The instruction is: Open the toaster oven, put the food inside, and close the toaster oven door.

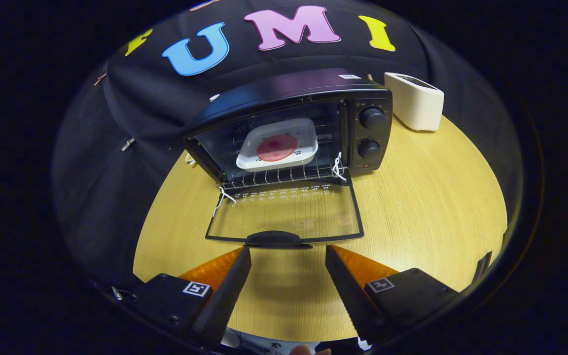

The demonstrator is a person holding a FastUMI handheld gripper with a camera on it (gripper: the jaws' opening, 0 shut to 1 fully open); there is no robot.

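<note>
The gripper (288, 251) was spread wide and held nothing, its fingertips just short of the handle (274, 239) of the oven door (286, 214) — which lay folded down flat over the wooden table (427, 197). Inside the toaster oven (294, 128), a white plate (278, 145) carrying a round pink food (276, 147) sat on the wire rack — beyond the fingers.

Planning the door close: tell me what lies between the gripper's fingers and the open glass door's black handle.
Bare wooden tabletop; the gripper is open, just short of the handle, in the gripper view.

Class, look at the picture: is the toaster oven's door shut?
No: the door lies folded down flat, showing the plate of food on the rack, with the open gripper just before its handle.
</note>
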